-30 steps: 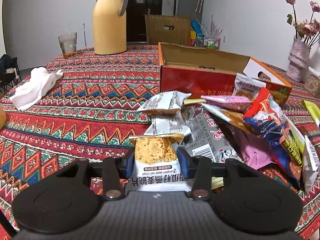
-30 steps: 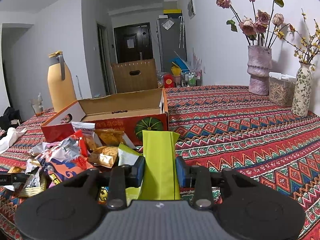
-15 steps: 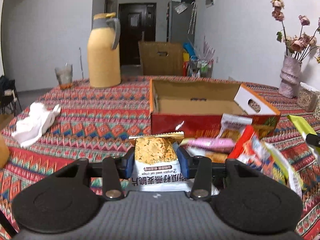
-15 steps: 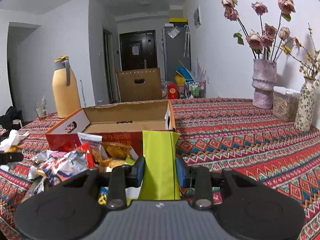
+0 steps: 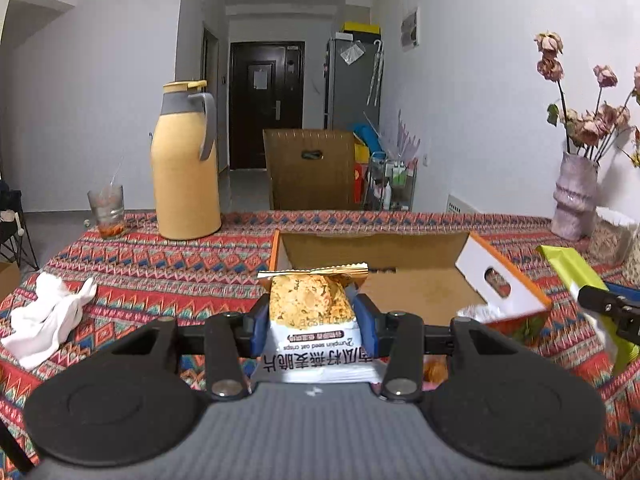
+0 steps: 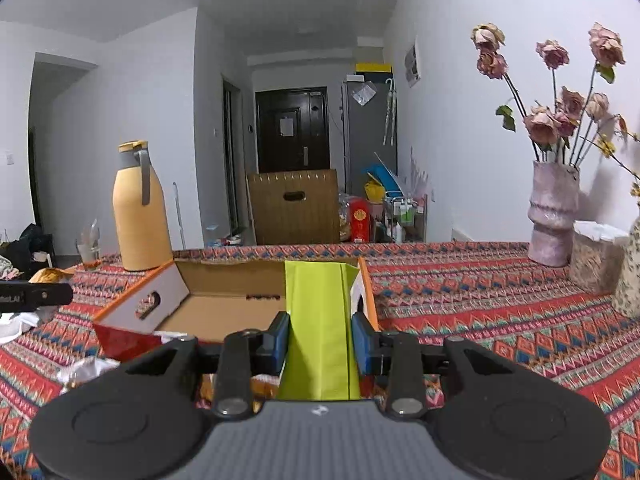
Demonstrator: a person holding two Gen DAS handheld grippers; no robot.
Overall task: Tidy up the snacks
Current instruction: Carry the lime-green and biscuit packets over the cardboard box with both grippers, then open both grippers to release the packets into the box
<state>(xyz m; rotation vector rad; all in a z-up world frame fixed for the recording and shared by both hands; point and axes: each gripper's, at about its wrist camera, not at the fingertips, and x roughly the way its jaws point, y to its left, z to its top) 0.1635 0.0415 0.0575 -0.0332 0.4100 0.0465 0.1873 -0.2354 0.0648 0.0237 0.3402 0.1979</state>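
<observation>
Holding one snack in each claw, both lifted off the table [image 5: 160, 264] and up in front of the open box [image 5: 400, 280]. Left claw [image 5: 313, 322] squeezed shut on a white oat crisp packet [image 5: 310, 312], blue pads pressing both sides, packet poking up just before the box's near wall. Right claw [image 6: 319, 338] squeezed shut on a green packet [image 6: 318, 320], standing tall right before the box [image 6: 224, 308], by its right end. Same green packet seen in the left view too [image 5: 572, 268], just right of the box.

Changed from a moment ago: a second back both claws low, close over the heap of snacks in front of the box; now higher, box floor in plain sight, heap mostly dropped out of view below. Only a few wrappers [image 6: 88, 372] left peeking out near the box's front left corner. Same tight grip all along, nothing slipped.

Meaning for the job, most likely: picking up done for these two, dropping into the box next. Box looks empty inside, so plenty of room. Rest of the heap not yet tidied.
</observation>
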